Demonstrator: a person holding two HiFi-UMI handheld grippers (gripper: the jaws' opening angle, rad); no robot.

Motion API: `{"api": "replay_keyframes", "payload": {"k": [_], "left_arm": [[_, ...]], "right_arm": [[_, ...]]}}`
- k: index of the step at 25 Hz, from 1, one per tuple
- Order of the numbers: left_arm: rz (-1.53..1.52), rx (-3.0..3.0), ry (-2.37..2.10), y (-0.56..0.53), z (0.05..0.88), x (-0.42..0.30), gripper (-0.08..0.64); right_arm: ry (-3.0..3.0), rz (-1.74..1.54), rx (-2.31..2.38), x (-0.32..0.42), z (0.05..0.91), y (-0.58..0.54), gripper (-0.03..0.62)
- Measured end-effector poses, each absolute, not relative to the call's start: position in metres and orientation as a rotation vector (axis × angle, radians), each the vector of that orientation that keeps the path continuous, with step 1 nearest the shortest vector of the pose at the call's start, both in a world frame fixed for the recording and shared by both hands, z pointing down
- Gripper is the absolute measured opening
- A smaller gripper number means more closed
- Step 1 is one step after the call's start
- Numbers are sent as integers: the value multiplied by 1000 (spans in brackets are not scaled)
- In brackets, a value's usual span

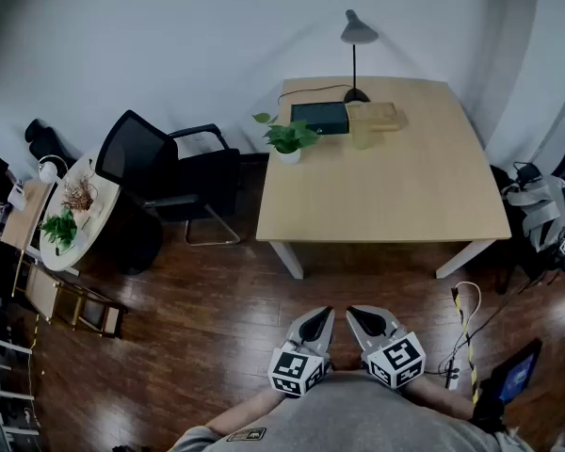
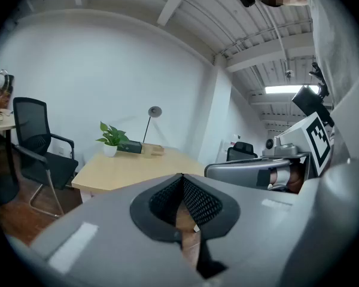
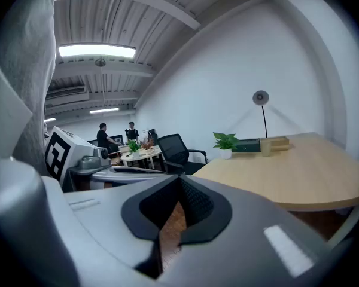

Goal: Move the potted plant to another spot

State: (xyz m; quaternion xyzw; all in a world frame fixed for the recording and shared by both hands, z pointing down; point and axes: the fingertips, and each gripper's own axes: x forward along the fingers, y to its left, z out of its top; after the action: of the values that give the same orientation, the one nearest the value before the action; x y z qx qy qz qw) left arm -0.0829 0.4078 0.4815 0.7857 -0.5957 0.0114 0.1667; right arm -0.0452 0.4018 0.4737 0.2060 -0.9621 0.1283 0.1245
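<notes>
A small potted plant point(image 1: 287, 139) with green leaves in a white pot stands at the left edge of the light wooden table point(image 1: 386, 196), beside a dark box point(image 1: 319, 116). It also shows far off in the left gripper view point(image 2: 111, 139) and the right gripper view point(image 3: 225, 143). My left gripper point(image 1: 323, 315) and right gripper point(image 1: 356, 314) hang side by side close to my body, well short of the table, above the wooden floor. Both are shut with nothing between the jaws.
A black desk lamp point(image 1: 356, 55), a wooden box point(image 1: 377, 114) and a cup point(image 1: 361, 136) stand at the table's far side. A black office chair point(image 1: 165, 177) sits left of the table. A round side table point(image 1: 80, 210) with plants is further left. Cables point(image 1: 463, 323) lie on the floor at right.
</notes>
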Motion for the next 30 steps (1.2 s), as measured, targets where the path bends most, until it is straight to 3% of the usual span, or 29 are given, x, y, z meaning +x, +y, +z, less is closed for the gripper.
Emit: {"api": "replay_keyframes", "payload": {"k": [17, 30], "left_arm": [[59, 2227, -1635, 396, 501, -134, 3], [113, 2170, -1731, 242, 503, -158, 3]], "right_arm": [[-2757, 427, 647, -92, 491, 388, 5], [-2816, 438, 550, -115, 494, 227, 5]]}}
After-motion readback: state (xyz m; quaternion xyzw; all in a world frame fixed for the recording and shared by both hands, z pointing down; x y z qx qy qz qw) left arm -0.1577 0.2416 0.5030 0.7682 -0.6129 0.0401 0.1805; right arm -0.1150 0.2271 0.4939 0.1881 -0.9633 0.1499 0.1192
